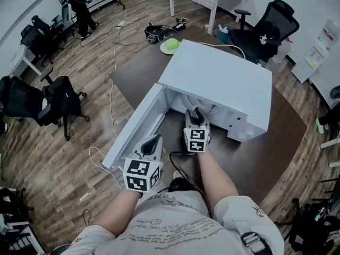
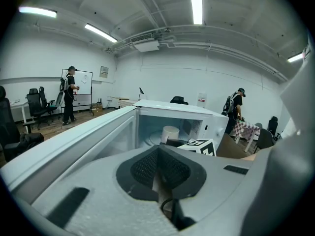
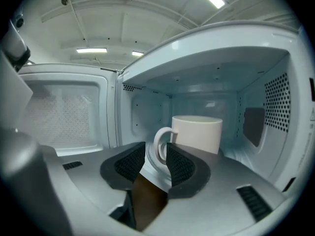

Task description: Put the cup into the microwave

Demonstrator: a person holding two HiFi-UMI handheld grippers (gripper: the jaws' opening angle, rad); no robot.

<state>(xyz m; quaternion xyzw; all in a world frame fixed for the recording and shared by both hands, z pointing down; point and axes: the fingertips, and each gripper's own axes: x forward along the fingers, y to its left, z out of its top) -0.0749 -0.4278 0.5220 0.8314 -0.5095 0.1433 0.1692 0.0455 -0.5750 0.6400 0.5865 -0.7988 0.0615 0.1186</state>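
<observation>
The white microwave [image 1: 218,78] stands on the brown table with its door [image 1: 135,126] swung wide to the left. A white cup [image 3: 197,132] stands upright inside on the turntable, its handle [image 3: 160,146] turned toward me. My right gripper [image 3: 156,154] reaches into the cavity mouth [image 1: 194,112]. It is open, and the handle sits just at its fingertips without the pads pressing on it. My left gripper [image 1: 154,141] hangs by the open door's inner side, shut and empty. From the left gripper view the cup [image 2: 170,133] shows beyond the right gripper's marker cube [image 2: 199,146].
A green object on a white plate [image 1: 171,45] lies behind the microwave on the table [image 1: 260,163]. A black office chair [image 1: 265,28] stands at the far right and more chairs [image 1: 58,100] at the left. Cables run over the wooden floor [image 1: 114,52]. Persons [image 2: 69,95] stand farther off.
</observation>
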